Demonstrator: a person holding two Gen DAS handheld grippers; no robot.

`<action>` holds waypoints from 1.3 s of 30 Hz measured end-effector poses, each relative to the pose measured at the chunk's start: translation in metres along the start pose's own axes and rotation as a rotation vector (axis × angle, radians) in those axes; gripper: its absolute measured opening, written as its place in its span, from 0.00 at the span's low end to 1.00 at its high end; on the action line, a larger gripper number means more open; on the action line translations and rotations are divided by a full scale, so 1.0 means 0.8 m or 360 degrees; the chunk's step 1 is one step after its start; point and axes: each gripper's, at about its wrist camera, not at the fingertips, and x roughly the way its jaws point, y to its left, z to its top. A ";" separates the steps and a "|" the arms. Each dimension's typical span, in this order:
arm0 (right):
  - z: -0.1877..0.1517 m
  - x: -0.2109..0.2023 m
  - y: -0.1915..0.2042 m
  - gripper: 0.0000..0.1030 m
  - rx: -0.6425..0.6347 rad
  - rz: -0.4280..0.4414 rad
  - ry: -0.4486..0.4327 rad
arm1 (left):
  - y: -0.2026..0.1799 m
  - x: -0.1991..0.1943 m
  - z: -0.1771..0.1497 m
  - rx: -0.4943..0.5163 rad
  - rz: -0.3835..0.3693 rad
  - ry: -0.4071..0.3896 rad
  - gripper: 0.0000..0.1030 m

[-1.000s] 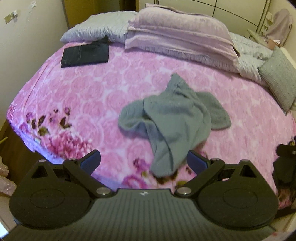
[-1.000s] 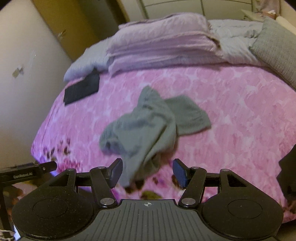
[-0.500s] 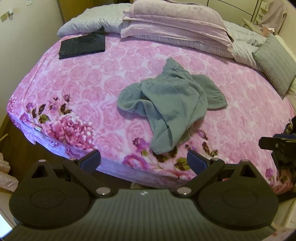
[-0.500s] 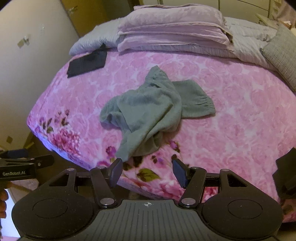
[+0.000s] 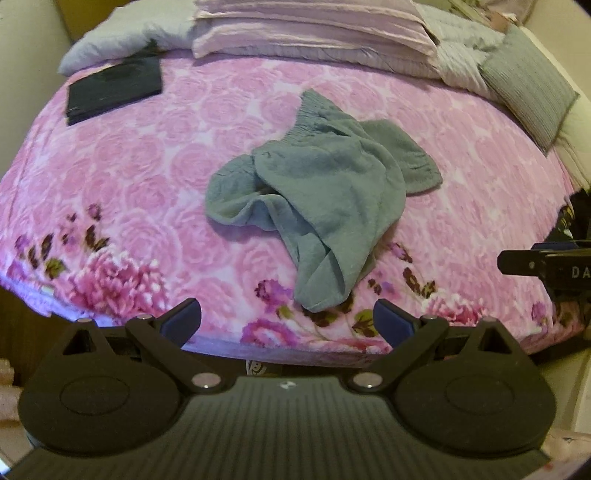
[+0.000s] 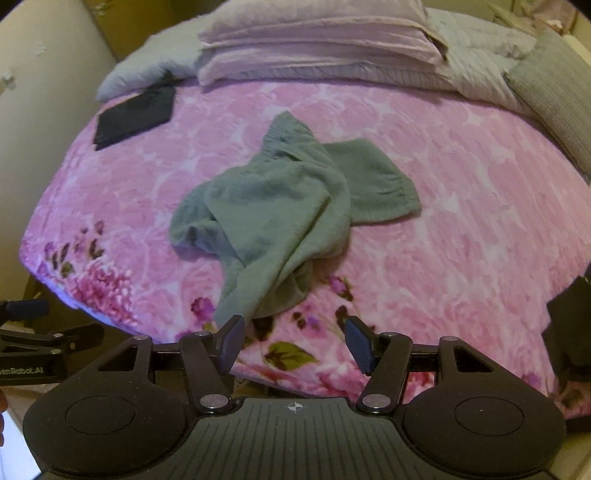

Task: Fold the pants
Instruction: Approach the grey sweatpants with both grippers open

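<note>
Crumpled grey-green pants [image 5: 325,192] [image 6: 284,218] lie in a heap in the middle of the pink floral bed cover [image 5: 129,177] [image 6: 461,206]. One leg end points toward the near bed edge. My left gripper [image 5: 287,319] hangs open above that near edge, short of the leg end, with nothing between its fingers. My right gripper [image 6: 295,341] is open too, its left fingertip [image 6: 232,338] just below the leg end, not touching cloth. Each gripper shows at the other view's side edge.
A folded dark garment [image 5: 114,86] [image 6: 135,118] lies at the far left of the bed. Stacked lilac bedding [image 5: 314,33] and a grey cushion [image 5: 528,88] line the far side. A wall [image 6: 40,122] stands to the left. The bed edge drops off just beneath the grippers.
Both grippers have sunk and drawn nearer the bed, so the pants and the near edge look larger. Both sets of jaws stand as wide as before. The pants have not moved.
</note>
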 end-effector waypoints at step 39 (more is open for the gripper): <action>0.125 0.257 0.113 0.55 -0.0124 -0.0249 -0.0072 | 0.248 0.251 0.115 -0.0449 0.0046 0.0210 0.89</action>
